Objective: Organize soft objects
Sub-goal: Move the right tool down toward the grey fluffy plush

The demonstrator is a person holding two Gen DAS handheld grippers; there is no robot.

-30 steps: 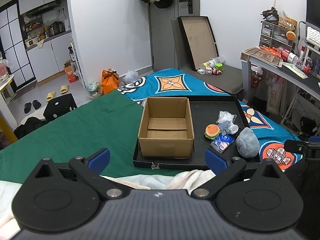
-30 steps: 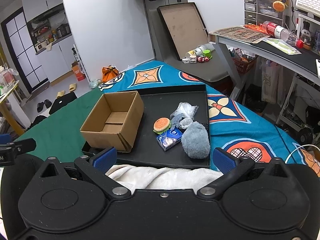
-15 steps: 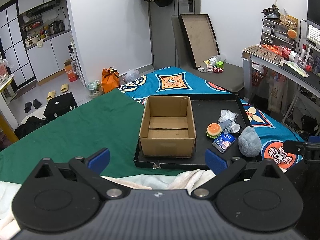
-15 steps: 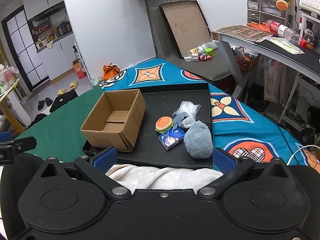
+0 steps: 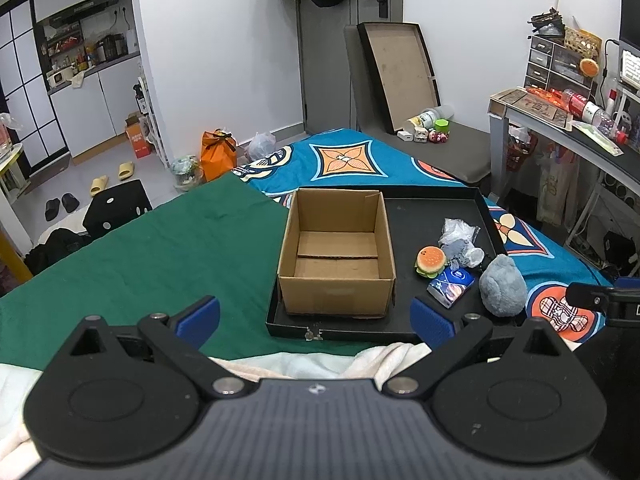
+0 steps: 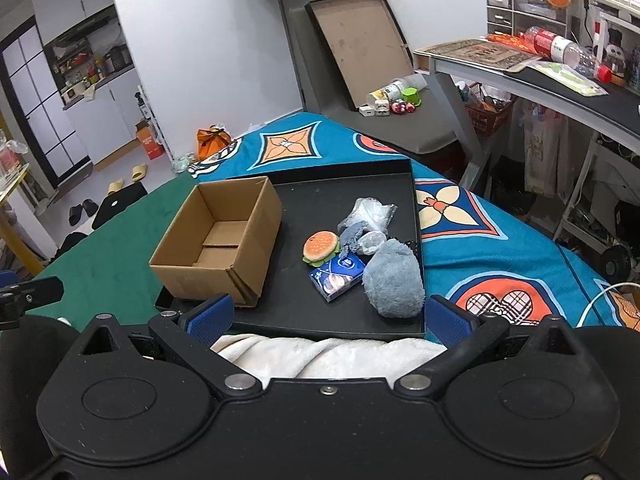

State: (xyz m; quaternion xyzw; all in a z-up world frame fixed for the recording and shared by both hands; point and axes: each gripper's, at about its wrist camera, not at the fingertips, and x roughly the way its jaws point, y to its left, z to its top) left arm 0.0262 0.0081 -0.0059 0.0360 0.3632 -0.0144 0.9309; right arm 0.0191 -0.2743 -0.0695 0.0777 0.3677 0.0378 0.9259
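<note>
An empty open cardboard box [image 5: 337,255] [image 6: 224,243] stands on the left of a black tray [image 5: 424,216] [image 6: 348,192] on the bed. Right of it lie a burger plush [image 5: 430,261] [image 6: 320,247], a blue tissue pack [image 5: 450,287] [image 6: 338,275], a grey fluffy plush [image 5: 502,285] [image 6: 394,283] and a clear plastic bag with a grey item [image 5: 460,236] [image 6: 366,220]. My left gripper [image 5: 316,318] is open and empty, short of the tray's near edge. My right gripper [image 6: 328,320] is open and empty, near the tray's front edge.
A white blanket [image 5: 320,360] [image 6: 332,354] lies just under both grippers. A green cloth [image 5: 152,256] covers the bed's left, a blue patterned cover [image 6: 472,240] the right. A desk [image 6: 540,84] stands at the right; a chair [image 5: 448,148] with small items is behind.
Both grippers have drifted slightly closer to the tray, so the box and toys look a little larger. Nothing was grasped or moved.
</note>
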